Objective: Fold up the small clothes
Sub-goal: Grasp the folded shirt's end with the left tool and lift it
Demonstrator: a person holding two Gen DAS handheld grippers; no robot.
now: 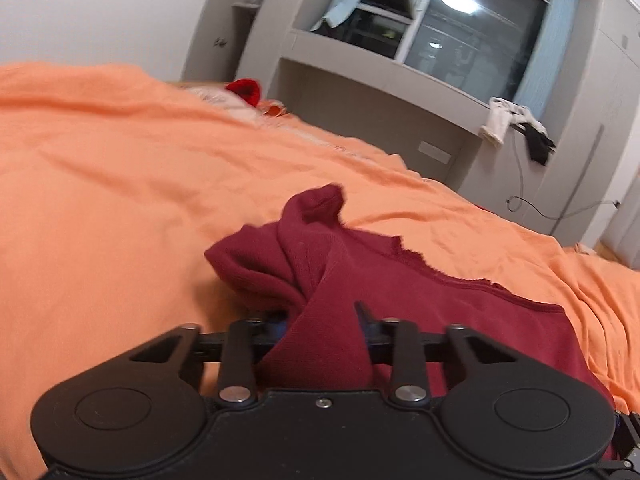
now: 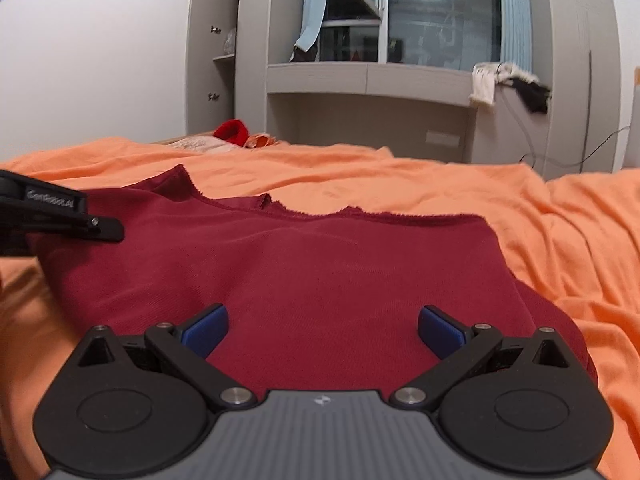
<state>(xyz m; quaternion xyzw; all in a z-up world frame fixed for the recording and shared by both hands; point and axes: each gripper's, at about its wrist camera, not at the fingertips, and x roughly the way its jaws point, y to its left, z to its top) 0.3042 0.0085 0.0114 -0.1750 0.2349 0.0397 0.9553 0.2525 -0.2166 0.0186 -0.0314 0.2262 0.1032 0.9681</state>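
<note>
My left gripper [image 1: 320, 320] has its jaws drawn in narrow on a bunched-up fold of the dark red garment [image 1: 360, 280], cloth pinched between them and rising in a peak just beyond. My right gripper [image 2: 322, 330] hangs wide over the near middle of the same garment, blue pads [image 2: 208, 328] apart and gripping nothing. The garment lies spread on the orange bed sheet [image 2: 560, 240], its frayed edge on the far side. I judge this as the start of a fold: the left side is gathered and ready to carry across. Next I need the right gripper to take or pin its side so the cloth folds flat, not dragged. Far off, a red hat [image 2: 232, 130] lies by the shelves [image 2: 368, 76].
</note>
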